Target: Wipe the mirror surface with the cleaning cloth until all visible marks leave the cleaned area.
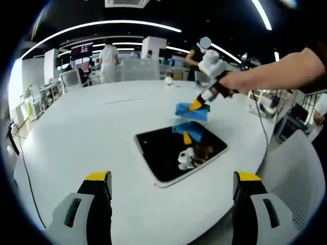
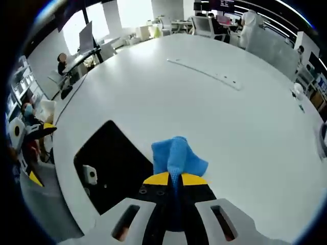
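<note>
I log: rectangular dark glass mirror (image 1: 180, 152), glossy and reflective, pale rim; soft crumpled blue cleaning cloth (image 2: 177, 157), matt; round white table (image 1: 92, 135), smooth with a low sheen; my grey-and-yellow plastic right gripper (image 2: 175, 179), matt.

Blue cloth (image 2: 177, 155), dark mirror (image 1: 180, 149), white table (image 1: 102, 132).

I see the mirror (image 1: 180, 153), a dark rounded rectangle, lying flat on the white table. The bunched blue cloth (image 1: 192, 112) sits at its far edge, partly on the glass.
</note>
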`<action>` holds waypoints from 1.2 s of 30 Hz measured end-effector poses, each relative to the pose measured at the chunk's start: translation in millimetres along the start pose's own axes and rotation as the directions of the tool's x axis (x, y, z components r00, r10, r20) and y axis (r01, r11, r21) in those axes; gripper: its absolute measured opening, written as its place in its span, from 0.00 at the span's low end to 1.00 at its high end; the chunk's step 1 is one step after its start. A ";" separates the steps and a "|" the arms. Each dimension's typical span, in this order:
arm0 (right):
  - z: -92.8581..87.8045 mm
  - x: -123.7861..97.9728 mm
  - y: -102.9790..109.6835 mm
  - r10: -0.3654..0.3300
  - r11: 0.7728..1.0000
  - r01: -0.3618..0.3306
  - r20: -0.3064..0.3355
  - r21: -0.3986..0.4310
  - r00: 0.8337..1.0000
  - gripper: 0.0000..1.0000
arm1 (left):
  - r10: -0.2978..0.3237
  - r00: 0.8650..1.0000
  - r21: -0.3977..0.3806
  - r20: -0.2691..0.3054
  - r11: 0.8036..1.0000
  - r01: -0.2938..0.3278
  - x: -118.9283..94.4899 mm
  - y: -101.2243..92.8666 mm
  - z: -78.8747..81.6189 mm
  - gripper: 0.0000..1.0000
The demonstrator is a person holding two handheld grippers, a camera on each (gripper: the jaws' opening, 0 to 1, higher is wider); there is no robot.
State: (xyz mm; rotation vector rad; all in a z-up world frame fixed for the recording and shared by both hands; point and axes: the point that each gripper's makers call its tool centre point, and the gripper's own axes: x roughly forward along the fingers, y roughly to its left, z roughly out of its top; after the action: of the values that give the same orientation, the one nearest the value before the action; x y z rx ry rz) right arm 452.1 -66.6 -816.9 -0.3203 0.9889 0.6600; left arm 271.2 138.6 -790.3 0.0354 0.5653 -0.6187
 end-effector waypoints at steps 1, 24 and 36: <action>-0.9 -0.2 -0.7 -0.001 1.000 0.001 -0.002 0.002 1.000 0.01 | 0.000 1.000 0.000 0.000 1.000 0.000 0.2 0.4 -0.3 0.99; -33.9 -22.6 -36.3 -0.046 0.998 0.046 -0.014 0.048 0.999 0.01 | -0.006 1.000 0.012 -0.006 1.000 0.006 0.1 -2.0 -0.4 0.99; -57.3 -37.9 -59.8 -0.073 0.994 0.076 -0.031 0.085 0.997 0.01 | -0.010 1.000 0.017 -0.011 1.000 0.010 -0.6 -4.2 -0.4 0.99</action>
State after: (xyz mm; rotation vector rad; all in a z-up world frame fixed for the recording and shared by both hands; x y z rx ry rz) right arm 438.3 -156.7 -817.2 -0.2895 1.0240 0.5449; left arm 268.2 135.6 -789.8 0.0521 0.5715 -0.6334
